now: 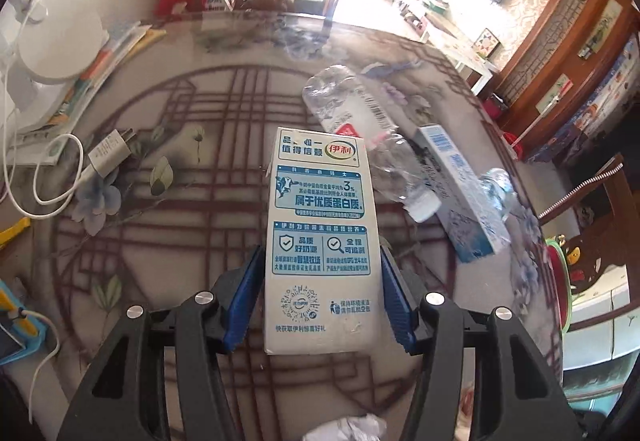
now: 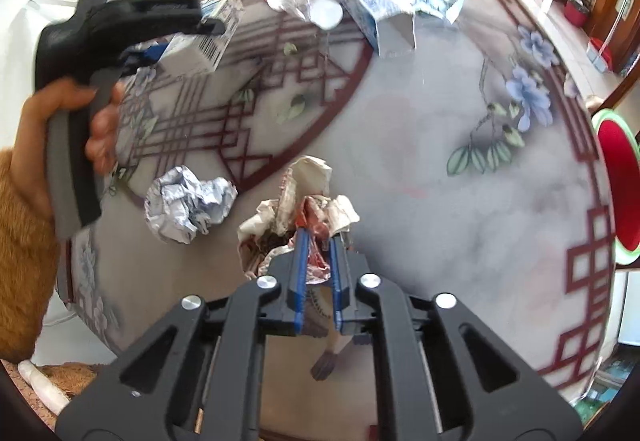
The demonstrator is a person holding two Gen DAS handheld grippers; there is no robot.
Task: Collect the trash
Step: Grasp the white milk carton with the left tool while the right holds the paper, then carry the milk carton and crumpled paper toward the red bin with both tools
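Note:
A white and blue milk carton (image 1: 322, 209) stands upright between the blue pads of my left gripper (image 1: 322, 253), which is shut on its sides. The right wrist view shows that carton (image 2: 208, 37) raised off the table, with a person's hand (image 2: 60, 129) on the left gripper's handle. My right gripper (image 2: 318, 237) is shut on a crumpled beige and red-brown wrapper (image 2: 308, 181) at the near table edge. A crumpled silvery paper ball (image 2: 188, 201) lies just left of it. An empty clear bottle (image 1: 360, 121) and a blue and white box (image 1: 460, 193) lie beyond the carton.
The round table (image 2: 440, 161) has a glass top over a flower and lattice pattern. A charger with a white cable (image 1: 108, 153), stacked papers (image 1: 92, 81) and a white lamp base (image 1: 60, 45) sit at the left. A red, green-rimmed bin (image 2: 618, 193) stands off the table's right edge.

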